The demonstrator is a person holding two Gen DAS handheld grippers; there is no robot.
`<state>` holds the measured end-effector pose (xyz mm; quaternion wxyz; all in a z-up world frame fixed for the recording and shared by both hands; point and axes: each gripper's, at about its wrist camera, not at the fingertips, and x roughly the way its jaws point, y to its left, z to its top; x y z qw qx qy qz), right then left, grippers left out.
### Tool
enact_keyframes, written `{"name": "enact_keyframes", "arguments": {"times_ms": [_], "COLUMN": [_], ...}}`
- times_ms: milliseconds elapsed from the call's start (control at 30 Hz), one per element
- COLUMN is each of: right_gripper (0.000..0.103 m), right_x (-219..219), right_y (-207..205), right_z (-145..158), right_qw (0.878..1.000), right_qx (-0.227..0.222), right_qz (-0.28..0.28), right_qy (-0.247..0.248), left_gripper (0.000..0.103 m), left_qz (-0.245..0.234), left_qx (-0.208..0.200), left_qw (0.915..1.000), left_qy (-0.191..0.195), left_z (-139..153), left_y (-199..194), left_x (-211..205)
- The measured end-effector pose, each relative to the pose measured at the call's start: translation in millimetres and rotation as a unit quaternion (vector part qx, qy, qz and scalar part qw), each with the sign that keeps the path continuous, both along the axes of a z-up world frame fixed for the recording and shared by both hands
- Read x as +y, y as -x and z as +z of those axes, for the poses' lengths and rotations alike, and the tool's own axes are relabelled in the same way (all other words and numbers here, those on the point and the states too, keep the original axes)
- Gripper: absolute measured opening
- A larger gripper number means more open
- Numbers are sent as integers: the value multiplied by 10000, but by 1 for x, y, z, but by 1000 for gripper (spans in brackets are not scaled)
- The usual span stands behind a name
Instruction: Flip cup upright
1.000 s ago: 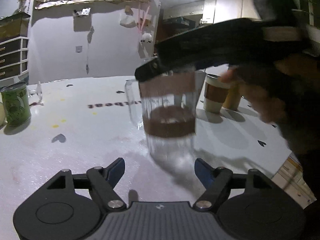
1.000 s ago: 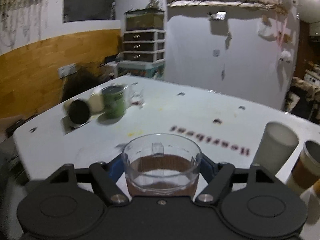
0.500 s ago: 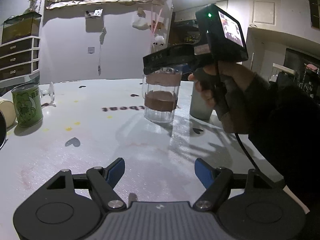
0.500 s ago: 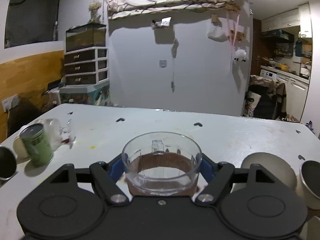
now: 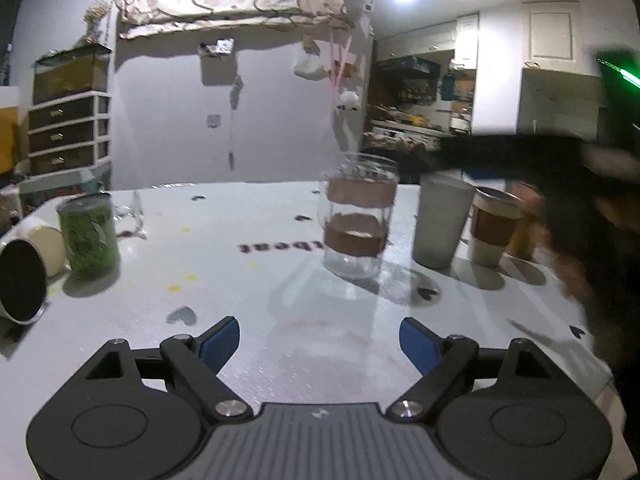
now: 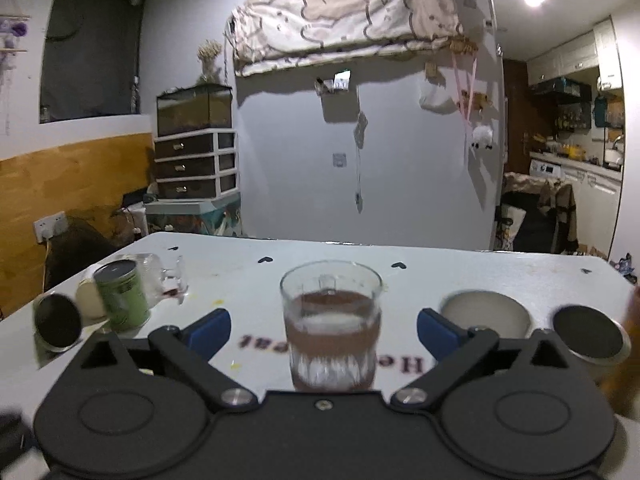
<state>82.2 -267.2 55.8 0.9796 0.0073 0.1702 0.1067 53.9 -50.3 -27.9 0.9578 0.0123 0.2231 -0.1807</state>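
Observation:
A clear glass cup with brown bands stands upright on the white table, mouth up. In the right wrist view the cup stands between the spread blue pads, touching neither. My right gripper is open around it. My left gripper is open and empty, low over the table, well short of the cup. The right gripper's dark body shows blurred at the right of the left wrist view.
A grey tumbler and a paper coffee cup with brown sleeve stand right of the glass. A green can, a mug on its side and a tipped clear glass mug sit at the left.
My right gripper has opened and let go of the glass cup, which now stands on the table. The gripper has drawn back a little. The left gripper stayed open and pulled back slightly.

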Motion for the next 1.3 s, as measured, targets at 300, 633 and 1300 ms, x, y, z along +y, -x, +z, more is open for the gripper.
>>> {"name": "enact_keyframes", "arguments": {"times_ms": [300, 633, 1300], "right_gripper": [103, 103, 103], "right_x": [-30, -43, -49], "right_y": [82, 120, 143], "right_z": [-9, -22, -23], "right_qw": [9989, 9975, 9961], "right_qx": [-311, -287, -298], "right_qz": [-357, -648, -827], "right_qy": [-73, -6, 73], "left_gripper": [103, 103, 103], "left_qz": [436, 614, 669], "left_qx": [-362, -571, -665], "left_qw": [9984, 9965, 9955], "left_qy": [41, 20, -101], "left_z": [19, 32, 34], "left_y": [16, 33, 46], "left_x": [1, 1, -5]}}
